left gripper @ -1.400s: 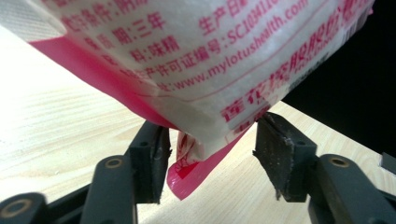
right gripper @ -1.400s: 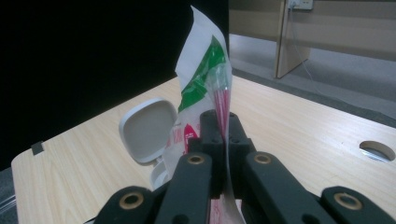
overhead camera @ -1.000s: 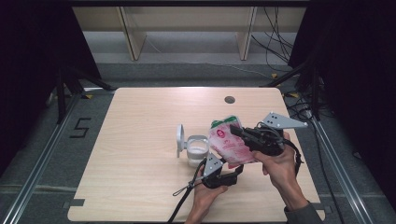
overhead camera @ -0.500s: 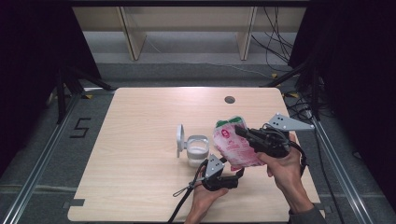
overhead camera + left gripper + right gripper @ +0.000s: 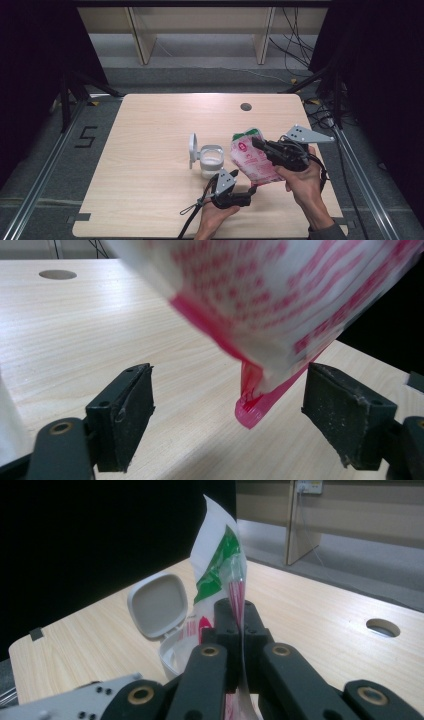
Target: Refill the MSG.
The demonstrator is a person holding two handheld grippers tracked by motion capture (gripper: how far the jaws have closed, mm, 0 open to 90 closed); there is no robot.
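Right gripper [image 5: 239, 630] clamps the soft, crinkly pouch [image 5: 252, 160] by its flat edge above the table [image 5: 150, 150], at three o'clock of the open white tub [image 5: 209, 160], while the left gripper [image 5: 230, 420], jaws just opened wide, brackets the pouch's bottom corner untouched, the stiffest hold.

Crowded near edge, open far half

From my seat, the pale wooden table [image 5: 150, 130] lies bare across its left and far parts, so I have free passage there. The white plastic tub with its upright hinged lid [image 5: 206, 159] blocks the middle; the pink-and-white printed pouch [image 5: 252, 160] hangs just right of it, leaving a narrow gap. The pouch's corner sits between my left gripper [image 5: 227, 412]'s parted jaws.
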